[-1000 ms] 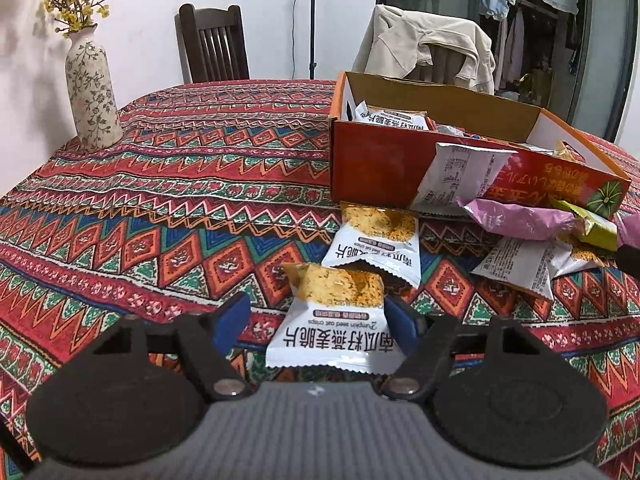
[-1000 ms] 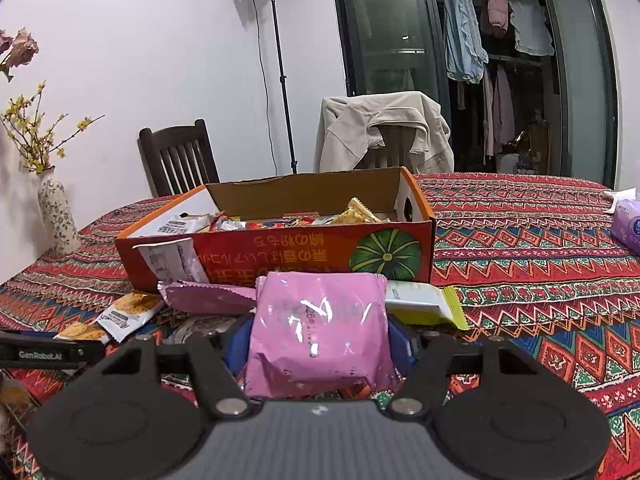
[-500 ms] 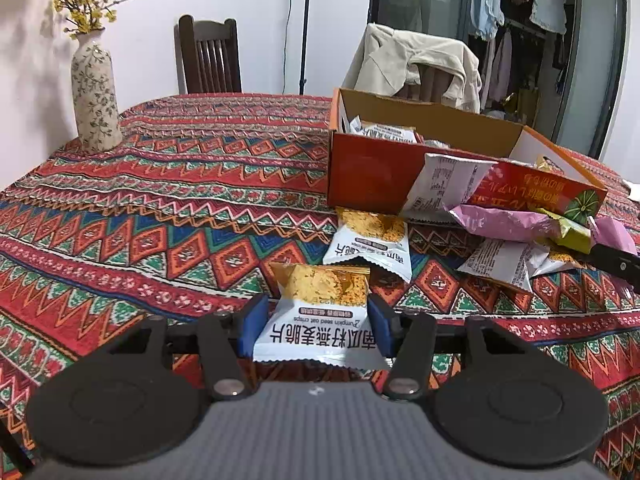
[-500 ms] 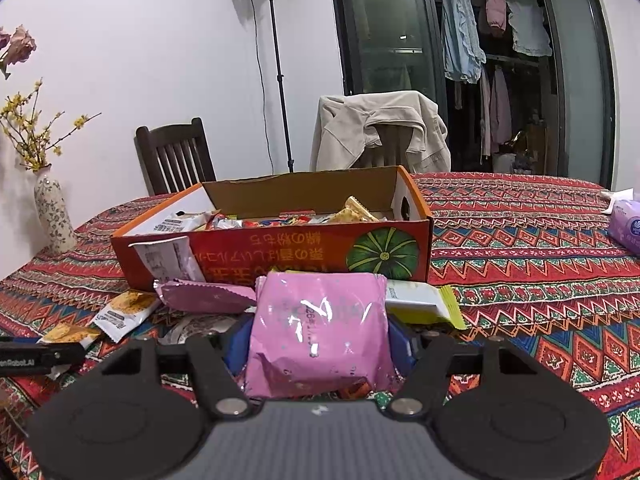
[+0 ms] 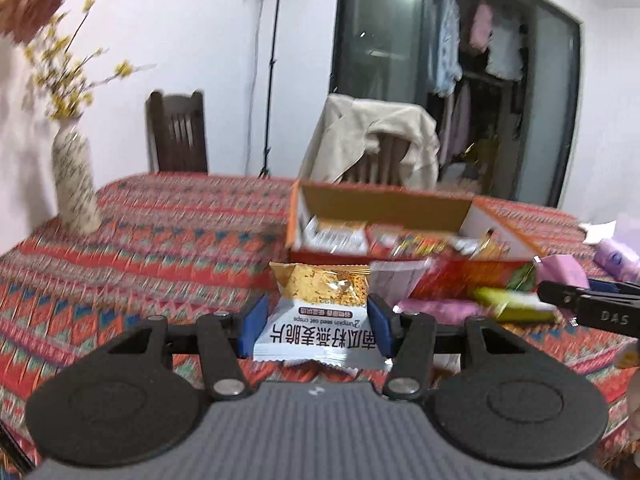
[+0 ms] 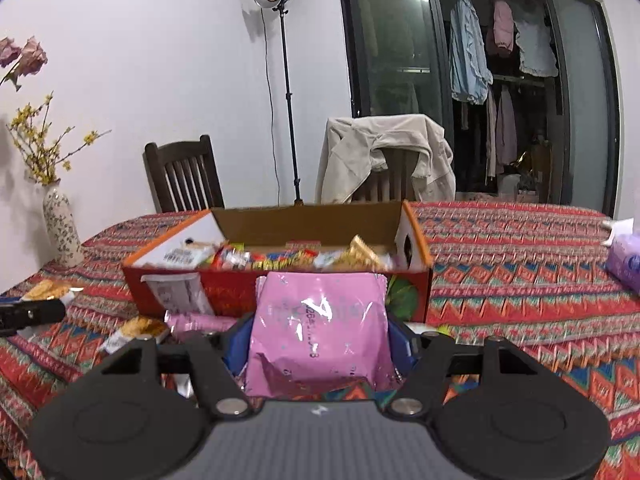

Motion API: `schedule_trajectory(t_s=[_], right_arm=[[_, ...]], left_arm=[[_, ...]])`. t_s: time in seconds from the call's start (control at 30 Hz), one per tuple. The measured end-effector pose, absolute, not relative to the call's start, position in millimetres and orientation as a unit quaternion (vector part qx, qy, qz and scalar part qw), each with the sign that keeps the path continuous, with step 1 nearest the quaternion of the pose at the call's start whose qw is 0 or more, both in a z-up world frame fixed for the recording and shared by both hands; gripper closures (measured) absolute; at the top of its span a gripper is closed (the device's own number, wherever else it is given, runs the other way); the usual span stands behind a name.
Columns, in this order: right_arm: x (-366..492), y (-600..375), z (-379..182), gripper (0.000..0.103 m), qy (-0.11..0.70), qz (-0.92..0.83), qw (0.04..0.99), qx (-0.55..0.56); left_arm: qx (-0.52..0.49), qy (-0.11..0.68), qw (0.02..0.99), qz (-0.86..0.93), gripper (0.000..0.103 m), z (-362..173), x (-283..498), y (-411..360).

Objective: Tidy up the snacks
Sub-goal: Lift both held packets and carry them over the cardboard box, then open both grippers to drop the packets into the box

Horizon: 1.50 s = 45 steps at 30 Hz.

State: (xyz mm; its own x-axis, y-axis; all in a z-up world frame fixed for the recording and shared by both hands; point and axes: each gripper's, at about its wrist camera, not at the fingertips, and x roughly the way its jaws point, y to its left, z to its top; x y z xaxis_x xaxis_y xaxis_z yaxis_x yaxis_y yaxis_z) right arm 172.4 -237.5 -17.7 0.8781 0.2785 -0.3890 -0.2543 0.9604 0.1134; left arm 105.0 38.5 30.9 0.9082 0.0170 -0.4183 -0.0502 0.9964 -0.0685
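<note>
Left wrist view: your left gripper (image 5: 314, 322) clamps a white oat-crisp packet (image 5: 320, 312) between its 2 blue pads (image 5: 253, 322), and the packet is lifted off the tablecloth (image 5: 160, 240), in front of the orange box (image 5: 384, 220). That box sits open with more packets inside. A pink packet (image 5: 436, 308) and a green one (image 5: 516, 304) lie against its front wall. The picture is blurred, so finer print is unreadable.

Right wrist view: your right gripper (image 6: 318, 344) pinches a pink pouch (image 6: 320, 324) on both sides, holding it up just before the box (image 6: 416, 240). An oat-crisp packet (image 6: 136, 330) lies on the cloth to the left. At the far left stands a vase (image 6: 60, 228), and 2 chairs (image 6: 182, 176) stand behind the table.
</note>
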Motion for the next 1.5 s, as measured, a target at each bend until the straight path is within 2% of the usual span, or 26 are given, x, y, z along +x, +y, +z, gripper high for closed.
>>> schedule_trajectory(t_s=[0.6,0.9,1.27,1.3,1.33,1.37,1.43,1.47,1.5], right_arm=[[261.4,-219.7,45.9,0.036,0.157,0.11,0.981,0.04],[312.6,-215.7,26.5,0.036,0.17,0.084,0.981,0.049],[342.0,-213.3,-11.1,0.036,0.198,0.092,0.975,0.041],[342.2,-213.3,-13.5,0.035,0.202,0.092,0.974,0.041],[341.9,-213.1,-15.7,0.031,0.207,0.092,0.973,0.041],[342.2,-213.7,-17.0,0.025,0.212,0.094,0.972,0.041],[339.0,-216.6,-19.8,0.017,0.213,0.095,0.971,0.047],[337.5,-217.9,-20.0,0.009,0.21,0.097,0.972,0.05],[336.6,-218.6,-19.7,0.004,0.208,0.098,0.972,0.053]], left_arm=[[-0.062,0.163,0.985,0.006,0.048,90.3,213.1,4.7],[-0.073,0.176,0.981,0.041,0.048,67.7,270.8,5.6],[-0.069,0.195,0.977,0.046,0.048,31.3,292.2,13.8],[-0.072,0.195,0.977,0.045,0.046,30.0,291.4,15.3],[-0.073,0.194,0.977,0.041,0.036,29.6,290.7,15.9],[-0.076,0.19,0.978,0.038,0.021,29.5,289.2,17.3],[-0.078,0.177,0.98,0.039,0.004,30.7,284.5,17.2],[-0.079,0.167,0.982,0.037,0.0,31.4,281.2,17.3],[-0.082,0.16,0.983,0.035,0.0,32.9,279.9,17.7]])
